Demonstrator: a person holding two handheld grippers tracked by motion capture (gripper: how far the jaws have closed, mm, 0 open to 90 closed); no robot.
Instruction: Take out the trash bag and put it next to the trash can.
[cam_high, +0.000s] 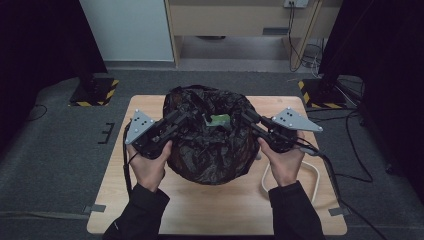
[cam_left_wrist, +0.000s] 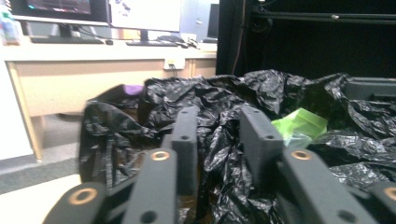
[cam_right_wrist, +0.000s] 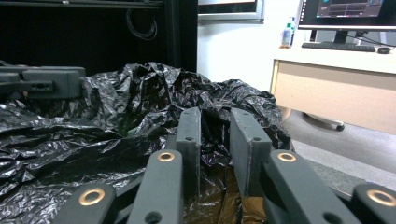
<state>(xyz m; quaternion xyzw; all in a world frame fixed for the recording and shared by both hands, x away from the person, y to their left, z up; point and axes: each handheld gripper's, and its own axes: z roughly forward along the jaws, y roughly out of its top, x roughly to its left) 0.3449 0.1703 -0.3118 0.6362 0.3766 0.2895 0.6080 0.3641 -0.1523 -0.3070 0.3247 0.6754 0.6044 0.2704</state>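
A black plastic bag (cam_high: 210, 150) lines a round bin on the wooden table (cam_high: 215, 205), its crumpled rim spread wide. A green scrap (cam_high: 220, 120) lies inside near the far rim and shows again as a green scrap (cam_left_wrist: 299, 123) in the left gripper view. My left gripper (cam_high: 187, 116) reaches over the bag's left rim. A fold of the bag (cam_left_wrist: 219, 154) stands between its jaws, which are still apart (cam_left_wrist: 223, 116). My right gripper (cam_high: 246, 116) reaches over the right rim, and its jaws straddle the bag's edge (cam_right_wrist: 215, 140) with a gap (cam_right_wrist: 215, 116).
A white cable loop (cam_high: 316, 175) lies on the table right of the bin. Black stands with striped bases (cam_high: 92, 92) flank the table's far corners. A desk with monitors (cam_left_wrist: 93, 9) stands beyond. The opposite gripper (cam_right_wrist: 42, 81) shows across the bag.
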